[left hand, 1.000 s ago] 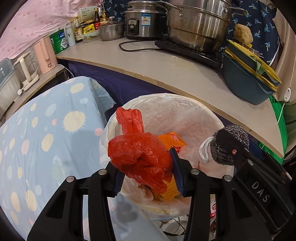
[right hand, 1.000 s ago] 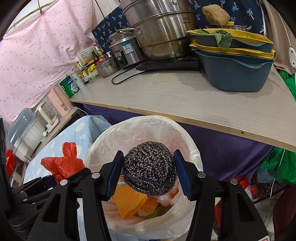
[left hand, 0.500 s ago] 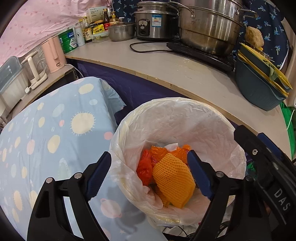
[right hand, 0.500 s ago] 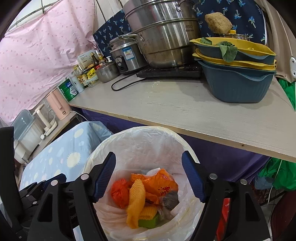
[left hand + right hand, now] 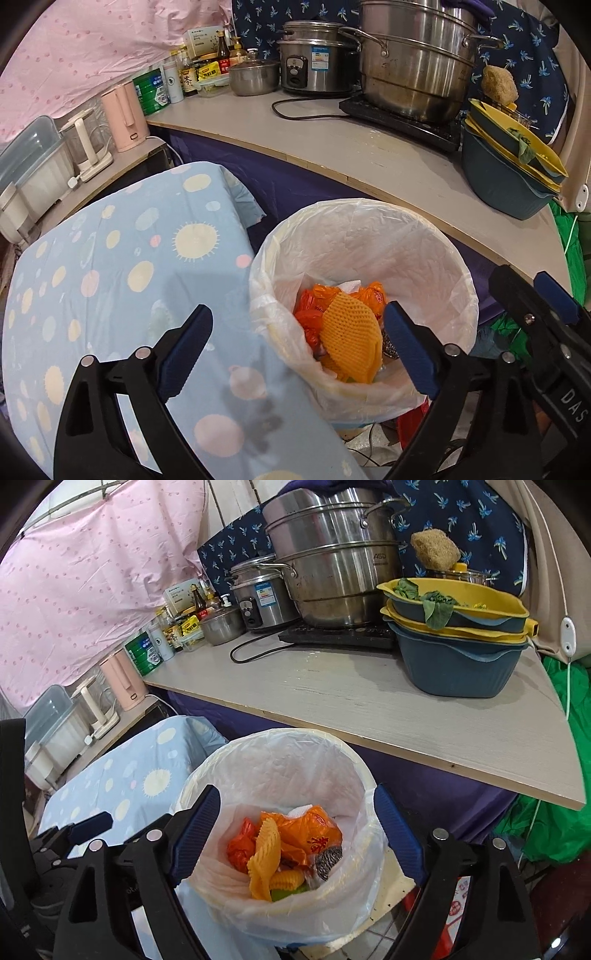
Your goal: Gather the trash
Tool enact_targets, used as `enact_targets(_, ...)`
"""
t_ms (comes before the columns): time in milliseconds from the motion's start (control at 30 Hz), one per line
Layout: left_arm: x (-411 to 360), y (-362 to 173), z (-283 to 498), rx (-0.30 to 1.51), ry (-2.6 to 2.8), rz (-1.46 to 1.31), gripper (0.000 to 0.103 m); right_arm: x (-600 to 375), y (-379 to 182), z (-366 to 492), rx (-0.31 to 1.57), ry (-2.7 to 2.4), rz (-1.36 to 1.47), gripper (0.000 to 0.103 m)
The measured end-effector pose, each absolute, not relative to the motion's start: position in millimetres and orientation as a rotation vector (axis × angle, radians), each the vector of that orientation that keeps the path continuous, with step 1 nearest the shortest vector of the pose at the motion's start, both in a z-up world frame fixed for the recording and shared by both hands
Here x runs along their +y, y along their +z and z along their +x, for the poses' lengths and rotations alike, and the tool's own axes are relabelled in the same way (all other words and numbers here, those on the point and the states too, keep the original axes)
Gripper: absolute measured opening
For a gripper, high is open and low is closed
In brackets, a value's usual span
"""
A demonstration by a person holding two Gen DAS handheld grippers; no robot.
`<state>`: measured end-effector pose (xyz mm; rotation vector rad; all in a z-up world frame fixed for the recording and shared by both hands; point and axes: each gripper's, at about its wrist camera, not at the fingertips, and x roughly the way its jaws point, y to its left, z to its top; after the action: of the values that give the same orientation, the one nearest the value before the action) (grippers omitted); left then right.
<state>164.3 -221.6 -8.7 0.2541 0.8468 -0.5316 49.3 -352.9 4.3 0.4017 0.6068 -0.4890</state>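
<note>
A white bin with a clear liner [image 5: 369, 221] [image 5: 280, 753] stands below the counter edge. Inside lie a red plastic bag [image 5: 308, 325] [image 5: 240, 849], an orange foam net [image 5: 351, 343] [image 5: 264, 853], orange wrappers and a steel wool scourer [image 5: 328, 862]. My left gripper [image 5: 297, 350] hovers above the bin's left rim, its jaws opening wide with nothing between them. My right gripper [image 5: 295, 834] hangs over the bin mouth, jaws also opening and empty; it shows at the right edge of the left wrist view [image 5: 546, 332].
A table with a light blue spotted cloth [image 5: 110, 280] adjoins the bin on the left. The wooden counter [image 5: 369, 701] behind carries steel pots [image 5: 332, 557], a rice cooker, bottles and stacked blue and yellow basins [image 5: 458, 642]. A green bag [image 5: 554, 812] lies at the right.
Both grippers opened and rose a little. The red bag fell from the left one and the steel wool from the right one; both now lie in the bin.
</note>
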Motion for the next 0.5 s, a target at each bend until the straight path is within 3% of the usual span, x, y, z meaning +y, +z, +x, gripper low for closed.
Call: enact_targets(500, -159.6, -6.1, 131.6, 0.902, -0.458, 0.225, 0.091, -306.6, 5.9, 3.9, 0.690, -0.446, 0.404, 0.085)
